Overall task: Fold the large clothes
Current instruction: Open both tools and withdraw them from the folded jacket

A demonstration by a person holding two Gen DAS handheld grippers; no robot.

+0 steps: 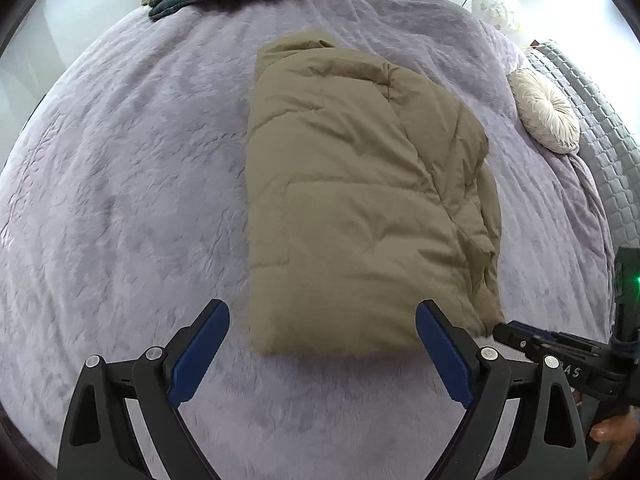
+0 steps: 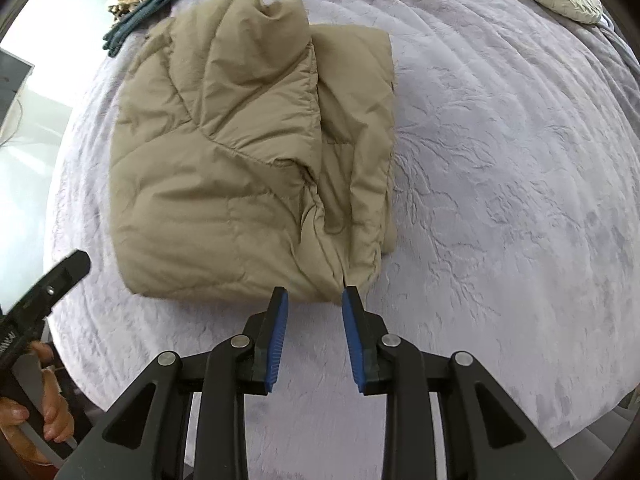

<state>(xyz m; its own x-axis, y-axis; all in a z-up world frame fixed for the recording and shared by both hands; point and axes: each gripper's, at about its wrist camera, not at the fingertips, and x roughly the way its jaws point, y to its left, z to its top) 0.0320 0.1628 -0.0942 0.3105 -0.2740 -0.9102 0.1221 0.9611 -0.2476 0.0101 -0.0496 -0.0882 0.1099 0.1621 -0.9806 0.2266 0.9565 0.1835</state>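
The tan puffy jacket (image 1: 360, 200) lies folded into a thick bundle in the middle of the bed (image 1: 120, 200). The left gripper (image 1: 322, 352) has its jaws wide open, holding nothing. The right gripper (image 2: 315, 300) has jaws partly open, also empty, just above the jacket's near edge, probably because the fold is done.

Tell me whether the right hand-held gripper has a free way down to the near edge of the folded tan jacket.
Probably yes: the right hand-held gripper is open and empty just above the folded tan jacket, with nothing between.
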